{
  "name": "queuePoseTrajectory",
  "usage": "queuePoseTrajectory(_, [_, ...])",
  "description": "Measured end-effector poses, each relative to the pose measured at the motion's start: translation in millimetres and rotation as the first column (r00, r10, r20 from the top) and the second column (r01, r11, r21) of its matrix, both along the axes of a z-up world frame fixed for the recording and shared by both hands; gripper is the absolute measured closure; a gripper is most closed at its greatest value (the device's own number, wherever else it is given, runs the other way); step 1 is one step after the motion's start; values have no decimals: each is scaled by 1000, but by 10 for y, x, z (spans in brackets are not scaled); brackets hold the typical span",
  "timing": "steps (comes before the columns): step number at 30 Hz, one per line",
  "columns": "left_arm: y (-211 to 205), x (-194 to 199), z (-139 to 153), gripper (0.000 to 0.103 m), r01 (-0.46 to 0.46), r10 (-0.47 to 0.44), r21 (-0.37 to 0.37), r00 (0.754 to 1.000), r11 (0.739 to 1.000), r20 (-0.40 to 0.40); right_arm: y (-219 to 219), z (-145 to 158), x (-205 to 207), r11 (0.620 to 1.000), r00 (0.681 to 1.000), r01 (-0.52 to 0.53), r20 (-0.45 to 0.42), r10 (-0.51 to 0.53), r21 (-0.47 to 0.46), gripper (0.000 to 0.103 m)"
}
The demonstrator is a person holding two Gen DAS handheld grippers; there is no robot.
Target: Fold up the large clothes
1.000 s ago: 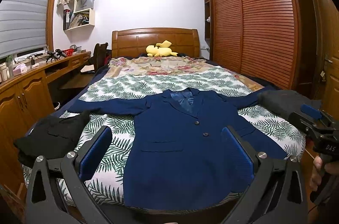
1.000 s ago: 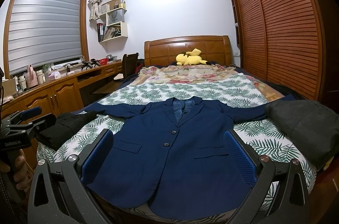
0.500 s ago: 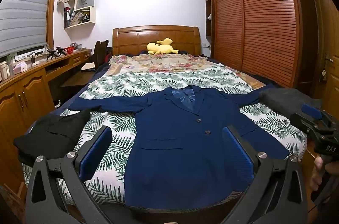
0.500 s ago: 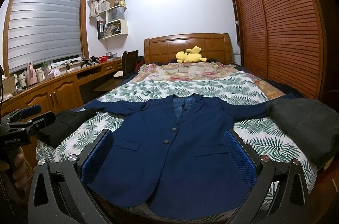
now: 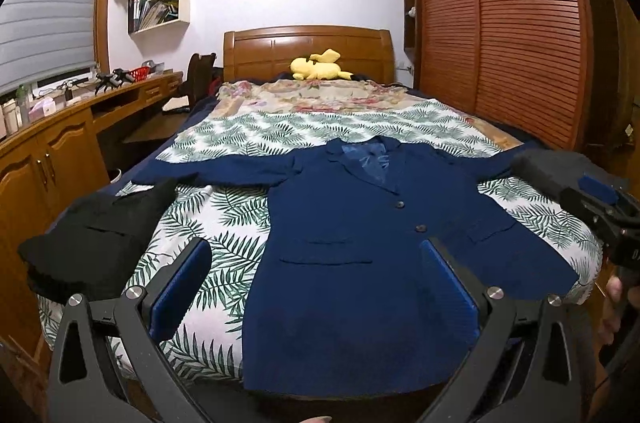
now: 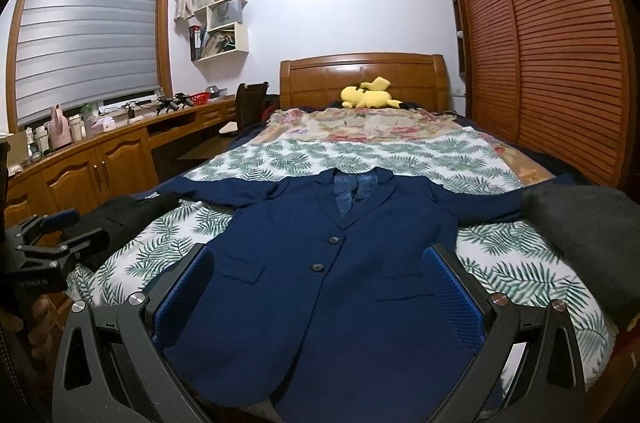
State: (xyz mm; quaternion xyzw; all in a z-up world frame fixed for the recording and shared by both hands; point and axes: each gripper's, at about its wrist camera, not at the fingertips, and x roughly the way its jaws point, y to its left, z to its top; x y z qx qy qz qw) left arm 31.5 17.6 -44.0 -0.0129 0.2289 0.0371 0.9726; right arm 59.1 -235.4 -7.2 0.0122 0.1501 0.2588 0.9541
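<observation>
A navy blue blazer (image 5: 352, 247) lies flat, front up and buttoned, on the bed with both sleeves spread sideways; it also shows in the right wrist view (image 6: 332, 271). My left gripper (image 5: 316, 283) is open and empty, held above the blazer's hem at the foot of the bed. My right gripper (image 6: 320, 287) is open and empty, held likewise over the hem. Each gripper shows at the edge of the other's view: the right one (image 5: 604, 199) and the left one (image 6: 52, 235).
A black folded garment (image 5: 96, 227) lies at the bed's left corner and a dark grey one (image 6: 580, 235) at the right corner. A yellow plush toy (image 5: 320, 65) lies by the headboard. A wooden desk (image 5: 60, 143) runs along the left, a louvred wardrobe (image 5: 500, 23) along the right.
Both grippers have tilted or dropped slightly, so the blazer and bed sit a little higher in both views. Nothing on the bed has moved.
</observation>
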Motion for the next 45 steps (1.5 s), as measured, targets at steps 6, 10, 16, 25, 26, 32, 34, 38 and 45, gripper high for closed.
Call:
queuePoseTrajectory(6, [83, 155, -119, 0, -22, 22, -1, 999, 1000, -32, 102, -12, 223, 999, 999, -32, 11, 32, 1, 0])
queuePoseTrajectory(10, [161, 283, -192, 0, -30, 29, -13, 997, 999, -67, 144, -61, 344, 999, 999, -49, 3, 49, 10, 0])
queuePoseTrajectory(16, [274, 448, -316, 0, -40, 36, -38, 994, 998, -100, 256, -96, 547, 997, 997, -75, -4, 75, -2, 0])
queuePoseTrajectory(25, [404, 667, -448, 0, -77, 74, -19, 986, 997, -148, 511, -67, 940, 986, 986, -167, 8, 167, 5, 0])
queuePoseTrajectory(26, [422, 687, -455, 0, -81, 77, -21, 986, 997, -151, 551, -64, 1003, 983, 983, -184, 8, 184, 5, 0])
queuePoseTrajectory(32, [541, 836, -442, 0, -124, 119, -22, 980, 992, -158, 789, -22, 1399, 964, 965, -264, -2, 264, 15, 0])
queuePoseTrajectory(34, [600, 919, -445, 0, -133, 127, -25, 977, 991, -169, 852, -34, 1507, 958, 958, -287, -9, 288, 17, 0])
queuePoseTrajectory(38, [681, 1097, -488, 0, -135, 131, -6, 972, 991, -197, 850, -211, 1686, 958, 958, -287, -26, 287, -3, 0])
queuePoseTrajectory(45, [847, 1544, -710, 19, -94, 84, -26, 959, 995, -269, 718, -698, 2050, 947, 939, -313, -173, 298, -66, 0])
